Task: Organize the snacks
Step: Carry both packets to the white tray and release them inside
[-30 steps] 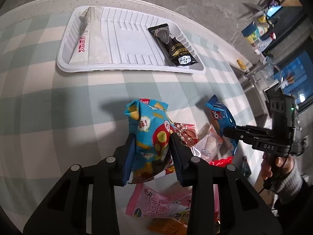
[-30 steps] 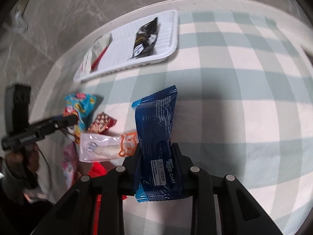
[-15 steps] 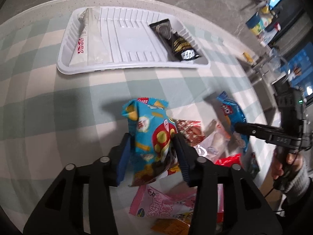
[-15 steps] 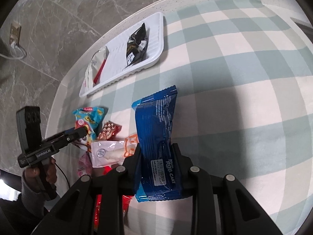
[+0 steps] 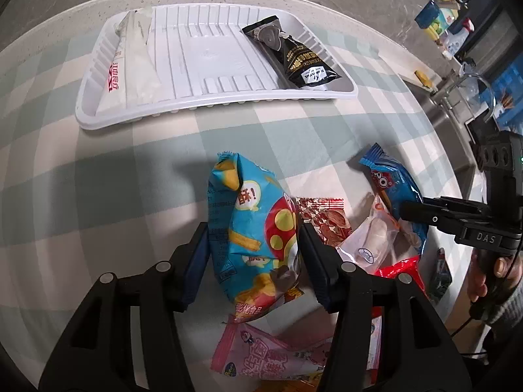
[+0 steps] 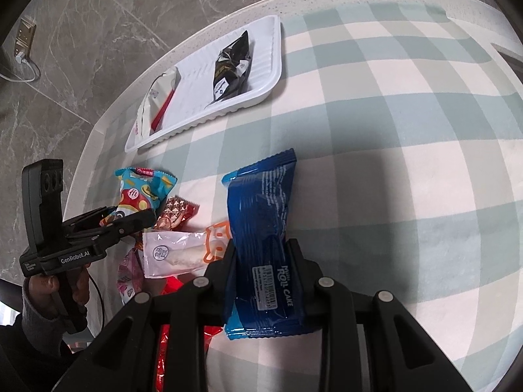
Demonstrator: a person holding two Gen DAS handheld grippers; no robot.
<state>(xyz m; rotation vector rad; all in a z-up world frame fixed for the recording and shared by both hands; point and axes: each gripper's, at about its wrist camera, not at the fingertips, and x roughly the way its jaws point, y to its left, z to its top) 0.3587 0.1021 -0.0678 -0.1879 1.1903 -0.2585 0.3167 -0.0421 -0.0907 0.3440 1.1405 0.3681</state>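
Both grippers were busy: the left gripper [image 5: 253, 248] had its jaws opening around a cyan bag [image 5: 251, 228] that stood between them at the near edge of the snack pile, seemingly no longer pinched, while the right gripper [image 6: 261, 261] was clamped narrow on a blue roll cake [image 6: 264, 245] over the checked table [image 6: 408, 170]. The step in hand looked like letting the cyan bag go, or regripping it, with the cake waiting to be carried. Next, I judged, the cake would need a lift toward the far white tray [image 5: 215, 107] and a flat placing in its bare middle (the soft wrapper could slip or crumple). Counted: one tray holding two snacks, a white pack [image 5: 130, 65] at its left and a black pack [image 5: 291, 55] at its right; two snacks at the grippers; in the pile at least four more, brown-red [image 5: 323, 219], clear-wrapped [image 5: 369, 241], pink [image 5: 268, 352] and red [image 5: 397, 268], others possibly hidden.
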